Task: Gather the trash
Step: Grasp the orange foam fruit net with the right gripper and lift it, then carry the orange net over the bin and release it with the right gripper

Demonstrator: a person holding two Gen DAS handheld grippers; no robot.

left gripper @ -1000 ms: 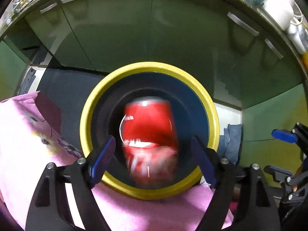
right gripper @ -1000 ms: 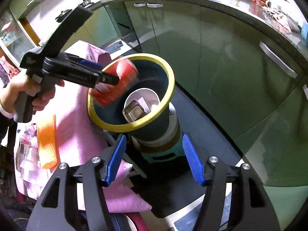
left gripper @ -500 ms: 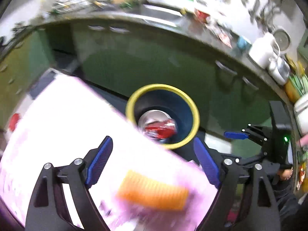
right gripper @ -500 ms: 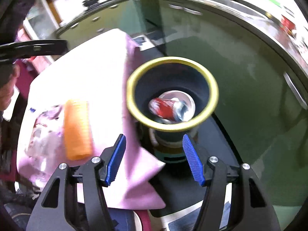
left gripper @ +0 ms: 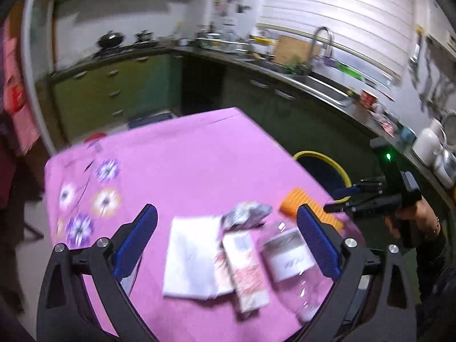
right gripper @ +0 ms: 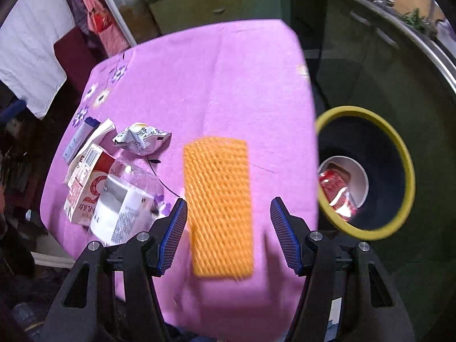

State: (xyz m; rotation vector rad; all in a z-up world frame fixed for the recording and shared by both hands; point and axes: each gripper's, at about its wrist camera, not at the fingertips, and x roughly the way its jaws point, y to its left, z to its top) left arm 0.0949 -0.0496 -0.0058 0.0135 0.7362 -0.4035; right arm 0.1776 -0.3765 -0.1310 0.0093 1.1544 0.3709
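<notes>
Trash lies on the pink-clothed table [left gripper: 185, 156]: a white napkin [left gripper: 191, 256], a pink-and-white carton [left gripper: 245, 270], a clear bottle with a white label [left gripper: 287, 256], a crumpled wrapper [left gripper: 245, 216] and an orange foam net [right gripper: 218, 208]. My left gripper [left gripper: 226, 208] hovers over the napkin, carton and bottle; its jaws are opening with nothing held between them. My right gripper [right gripper: 228, 222] is open just above the orange net, which lies between its fingers without touching the pads. The yellow-rimmed bin [right gripper: 399, 148] stands off the table's right edge with a red can [right gripper: 336, 193] inside.
Green cabinets [left gripper: 114, 91] and a counter with a sink [left gripper: 322, 82] run behind the table. A person's hand [left gripper: 421, 216] holds the right gripper beside the bin. A white and blue item [right gripper: 79, 136] lies at the table's left side. White cloth [right gripper: 31, 42] hangs at far left.
The red can left my left gripper and dropped into the bin. Both grippers swung away from the bin to above the table, and the left jaws spread wider.
</notes>
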